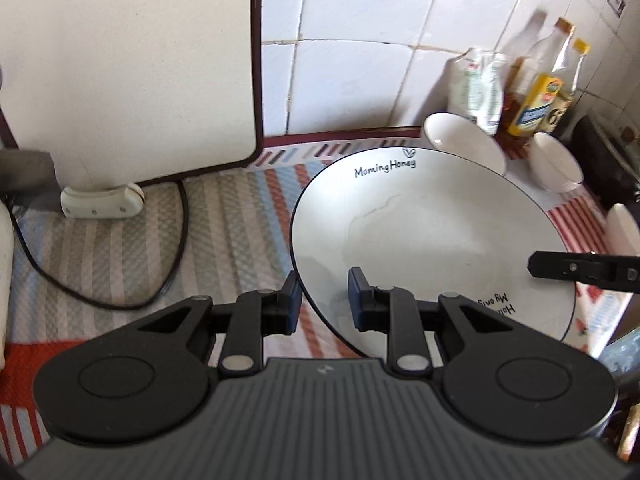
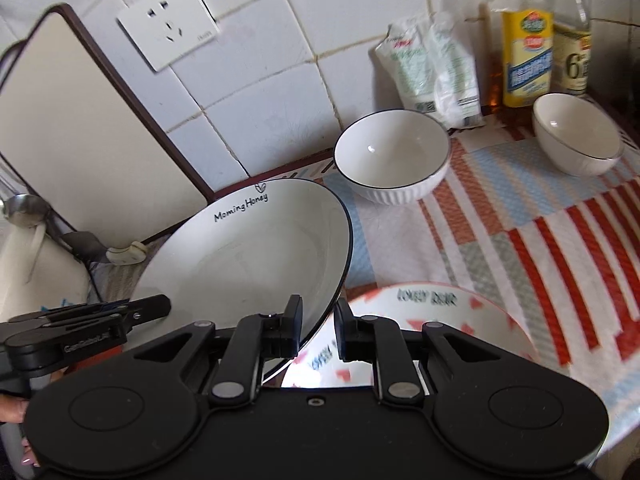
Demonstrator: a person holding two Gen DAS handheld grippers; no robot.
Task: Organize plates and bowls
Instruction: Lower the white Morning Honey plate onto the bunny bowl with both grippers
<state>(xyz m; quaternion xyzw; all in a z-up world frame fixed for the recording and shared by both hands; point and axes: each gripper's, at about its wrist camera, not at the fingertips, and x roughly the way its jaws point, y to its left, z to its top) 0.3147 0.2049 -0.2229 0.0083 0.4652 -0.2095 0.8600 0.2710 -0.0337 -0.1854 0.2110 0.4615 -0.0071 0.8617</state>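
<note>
Plate (image 1: pixel 432 240) clamped at opposite rims by my left claw (image 1: pixel 324 300) and right claw (image 2: pixel 318 330); keep both level, clear the bowls (image 2: pixel 392 156).

Home kitchen, tiled wall (image 2: pixel 256 120), condiment bottles (image 2: pixel 528 60)

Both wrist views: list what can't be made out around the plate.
- Left view: the plate's near rim and lower lettering are hidden by the left gripper.
- Right view: the patterned dish's near half is covered by the right gripper; its lettering is blurred.
- Both views: bottle label text is too small.
</note>
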